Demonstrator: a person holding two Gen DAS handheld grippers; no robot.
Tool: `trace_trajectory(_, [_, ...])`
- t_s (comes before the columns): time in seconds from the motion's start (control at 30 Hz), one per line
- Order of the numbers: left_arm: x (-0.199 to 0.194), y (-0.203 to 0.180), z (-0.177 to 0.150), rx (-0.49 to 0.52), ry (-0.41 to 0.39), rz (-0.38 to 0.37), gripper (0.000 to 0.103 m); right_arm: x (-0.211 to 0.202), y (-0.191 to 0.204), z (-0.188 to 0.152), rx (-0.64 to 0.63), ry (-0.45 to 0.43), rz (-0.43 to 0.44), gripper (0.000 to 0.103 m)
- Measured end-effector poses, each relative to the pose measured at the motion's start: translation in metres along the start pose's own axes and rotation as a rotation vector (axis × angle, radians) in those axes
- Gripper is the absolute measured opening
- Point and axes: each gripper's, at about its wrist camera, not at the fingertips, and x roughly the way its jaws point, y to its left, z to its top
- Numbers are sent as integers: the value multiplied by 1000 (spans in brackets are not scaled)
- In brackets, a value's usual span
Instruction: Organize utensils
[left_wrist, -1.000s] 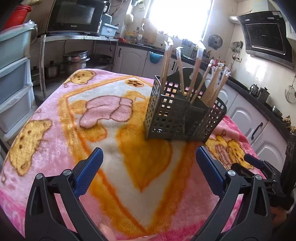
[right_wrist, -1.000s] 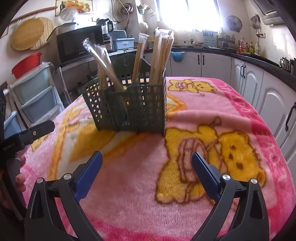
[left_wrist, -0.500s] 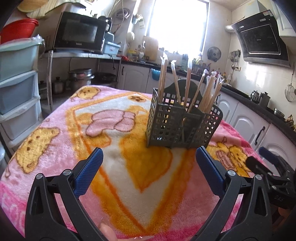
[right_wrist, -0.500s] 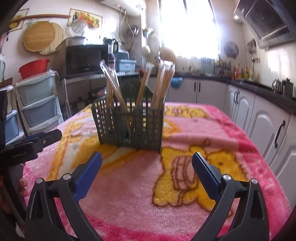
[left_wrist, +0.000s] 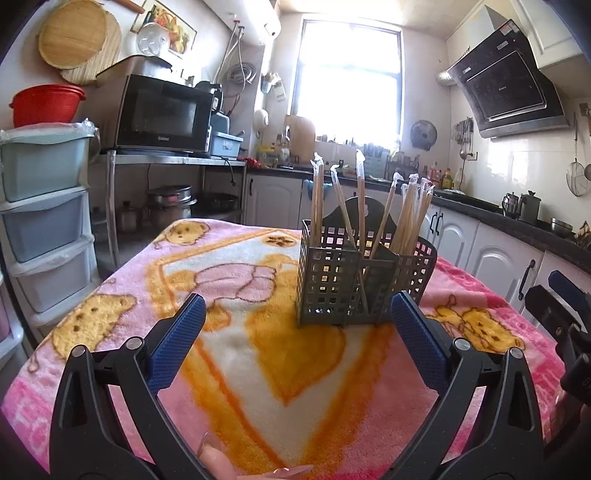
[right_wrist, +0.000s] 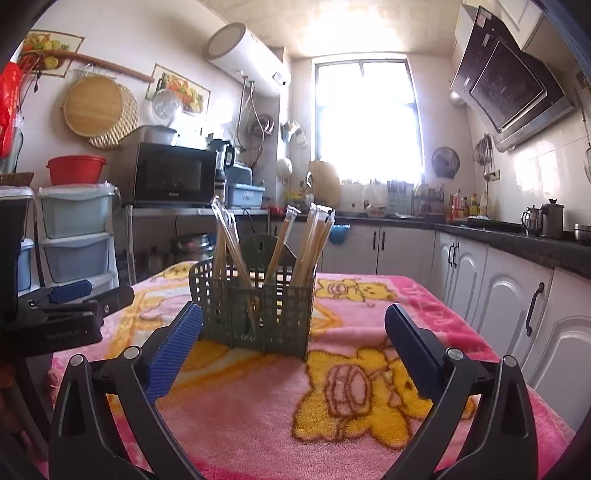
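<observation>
A grey-green perforated utensil holder (left_wrist: 360, 284) (right_wrist: 255, 314) stands upright on the pink bear blanket (left_wrist: 258, 354) (right_wrist: 332, 406). Several plastic-wrapped wooden chopsticks (left_wrist: 410, 218) (right_wrist: 314, 243) lean in its compartments. My left gripper (left_wrist: 297, 332) is open and empty, held back from the holder on its near side. My right gripper (right_wrist: 293, 343) is also open and empty, short of the holder. In the left wrist view the right gripper (left_wrist: 565, 314) shows at the right edge. The left gripper (right_wrist: 70, 306) appears at the left edge of the right wrist view.
A stack of plastic drawers (left_wrist: 44, 221) with a red basin (left_wrist: 46, 105) stands left of the table. A microwave (left_wrist: 162, 116) sits on a metal shelf behind. White cabinets and a dark counter (right_wrist: 517, 240) run along the right. A fingertip (left_wrist: 214, 458) shows at the bottom.
Both grippers have tilted upward and drawn back level with the table, so the holder looks lower and more room shows. Both stay open and empty.
</observation>
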Motion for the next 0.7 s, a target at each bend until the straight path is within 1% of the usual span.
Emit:
trace_trajectory(0.13, [-2, 1, -1, -3, -15, -5, 93, -3, 2, 0, -6, -12, 2, 96])
trace_trajectory(0.33, [-4, 0, -1, 3, -24, -6, 93, -4, 7, 0, -15, -7, 6, 96])
trace_trajectory(0.7, [-5, 2, -1, -6, -25, -4, 93, -1, 6, -1, 4, 3, 4, 97])
